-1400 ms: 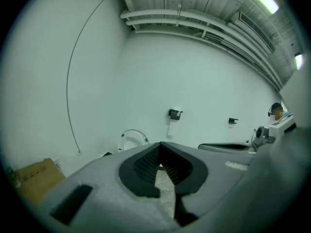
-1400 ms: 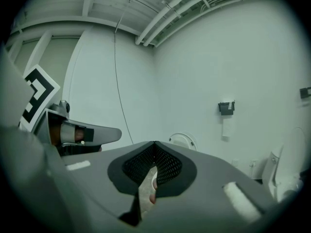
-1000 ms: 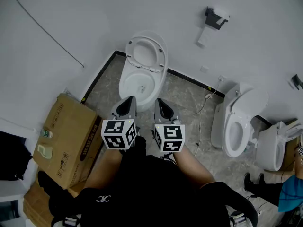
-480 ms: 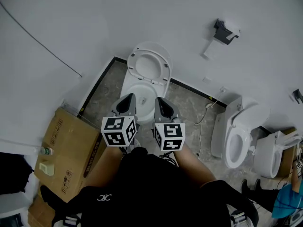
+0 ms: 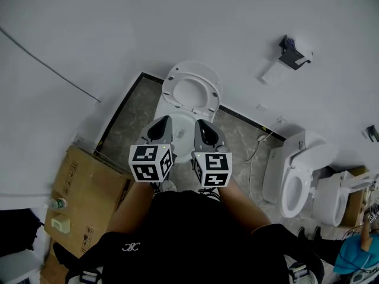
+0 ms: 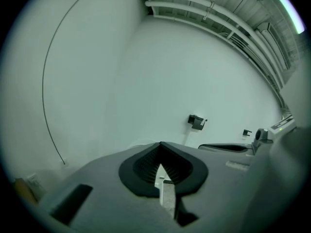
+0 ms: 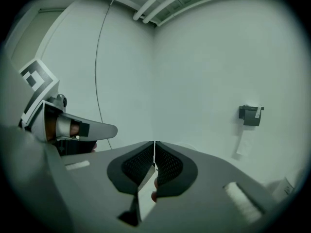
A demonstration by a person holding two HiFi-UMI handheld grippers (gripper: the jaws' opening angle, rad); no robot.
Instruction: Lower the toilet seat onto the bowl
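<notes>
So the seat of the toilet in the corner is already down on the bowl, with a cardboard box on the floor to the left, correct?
Not quite. The toilet seat is up, tipped back toward the wall, clear of the bowl; the head view shows it. The cardboard box does sit on the floor to the left.

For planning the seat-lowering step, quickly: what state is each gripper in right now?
Left gripper: jaws closed, empty.
Right gripper: jaws together, just starting to open, empty.
</notes>
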